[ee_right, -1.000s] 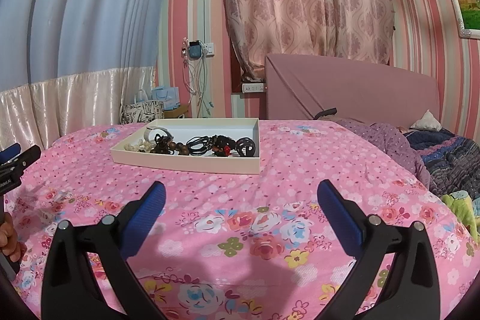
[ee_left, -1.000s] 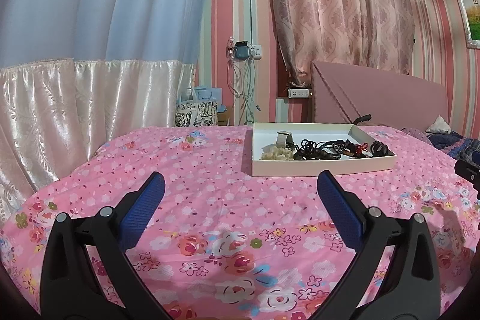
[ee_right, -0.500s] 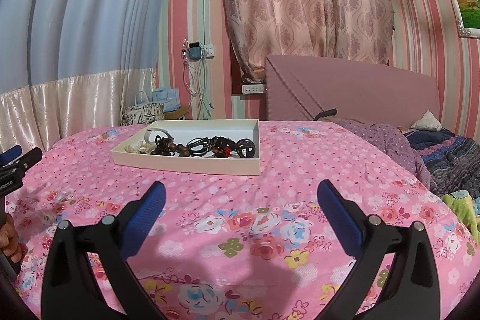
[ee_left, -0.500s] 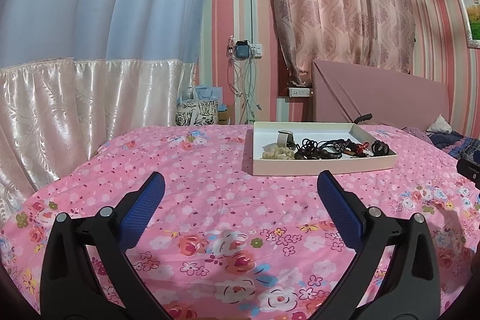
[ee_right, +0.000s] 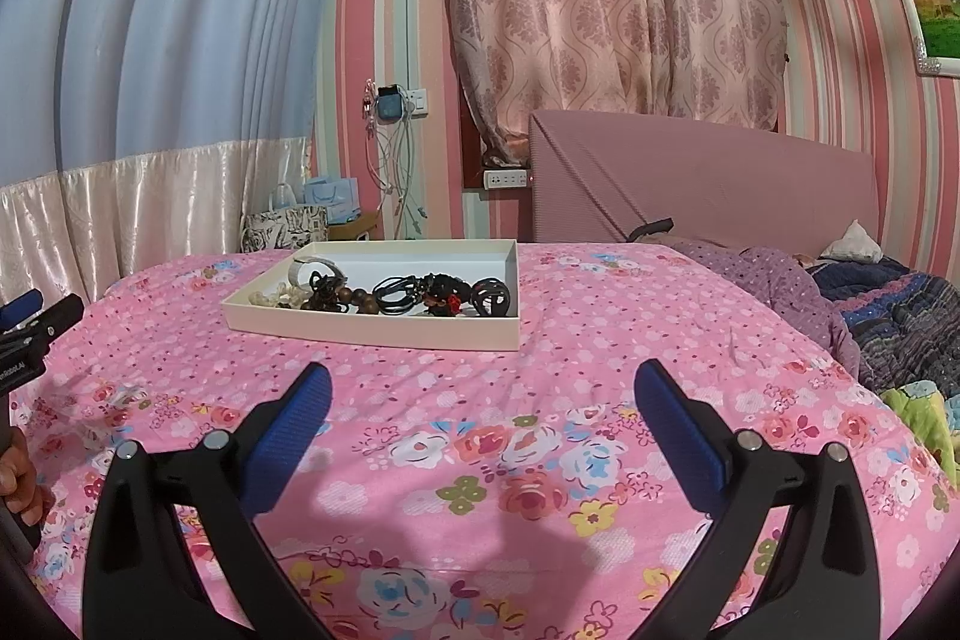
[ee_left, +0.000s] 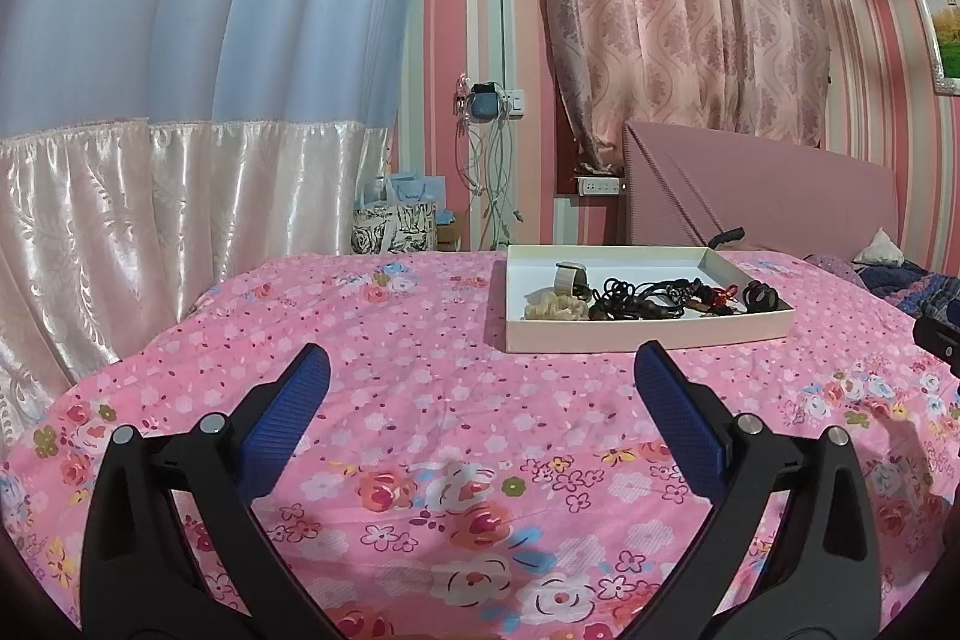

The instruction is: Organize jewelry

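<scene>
A shallow white box (ee_left: 648, 334) lies on the pink flowered bedspread, beyond both grippers; it also shows in the right wrist view (ee_right: 384, 334). In it lies a row of jewelry: a cream scrunchie (ee_left: 552, 307), a pale bangle (ee_left: 570, 274), black cords (ee_left: 636, 298) and dark beads (ee_right: 354, 298), a black ring-shaped piece (ee_right: 489, 295). My left gripper (ee_left: 480, 370) is open and empty, held above the bedspread short of the box. My right gripper (ee_right: 480, 388) is open and empty, likewise short of the box.
The bedspread (ee_left: 420, 352) covers the whole bed. A pink headboard (ee_right: 708, 196) and rumpled blankets (ee_right: 888, 304) lie at the right. Curtains hang behind. Patterned bags (ee_left: 396, 226) stand by the wall. The other gripper shows at the left edge of the right wrist view (ee_right: 30, 334).
Both grippers have barely drifted; the box sits very slightly lower in the right wrist view. Jaws stay open.
</scene>
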`<action>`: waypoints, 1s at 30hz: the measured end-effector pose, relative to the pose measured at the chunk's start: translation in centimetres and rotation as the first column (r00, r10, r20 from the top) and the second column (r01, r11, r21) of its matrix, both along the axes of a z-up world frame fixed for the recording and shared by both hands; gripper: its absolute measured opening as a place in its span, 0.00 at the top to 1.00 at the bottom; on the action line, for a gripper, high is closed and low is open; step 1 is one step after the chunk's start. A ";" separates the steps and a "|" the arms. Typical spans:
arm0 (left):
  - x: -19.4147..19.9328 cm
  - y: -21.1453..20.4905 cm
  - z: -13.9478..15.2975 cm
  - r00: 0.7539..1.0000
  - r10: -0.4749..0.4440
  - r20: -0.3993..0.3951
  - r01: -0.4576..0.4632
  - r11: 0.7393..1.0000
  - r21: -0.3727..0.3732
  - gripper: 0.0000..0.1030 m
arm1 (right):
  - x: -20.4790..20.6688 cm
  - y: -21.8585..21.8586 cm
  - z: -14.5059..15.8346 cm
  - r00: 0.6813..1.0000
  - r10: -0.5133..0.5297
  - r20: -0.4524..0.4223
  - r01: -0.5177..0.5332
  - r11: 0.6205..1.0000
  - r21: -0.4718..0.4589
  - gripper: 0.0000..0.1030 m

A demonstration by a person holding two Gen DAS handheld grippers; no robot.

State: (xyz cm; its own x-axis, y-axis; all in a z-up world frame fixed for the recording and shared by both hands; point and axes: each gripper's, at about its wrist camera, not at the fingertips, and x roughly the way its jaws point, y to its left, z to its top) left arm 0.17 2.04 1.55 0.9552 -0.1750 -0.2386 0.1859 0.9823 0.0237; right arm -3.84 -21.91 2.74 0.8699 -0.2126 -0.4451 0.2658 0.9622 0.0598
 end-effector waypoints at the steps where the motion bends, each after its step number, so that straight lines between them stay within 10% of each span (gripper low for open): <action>1: 0.0 0.0 0.0 1.000 0.000 0.000 0.000 1.000 0.000 0.03 | 0.0 0.0 0.0 1.000 -0.001 0.001 0.001 1.000 0.001 0.02; 30: 0.2 0.0 -0.2 1.000 0.006 0.001 -0.006 1.000 -0.012 0.03 | 0.1 0.0 -0.1 1.000 -0.002 0.002 0.002 1.000 0.003 0.02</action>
State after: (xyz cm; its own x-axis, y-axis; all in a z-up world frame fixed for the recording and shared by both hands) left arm 0.37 2.08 1.38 0.9564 -0.1722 -0.2358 0.1801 0.9836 0.0121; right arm -3.78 -21.87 2.69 0.8702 -0.2131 -0.4443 0.2675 0.9615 0.0627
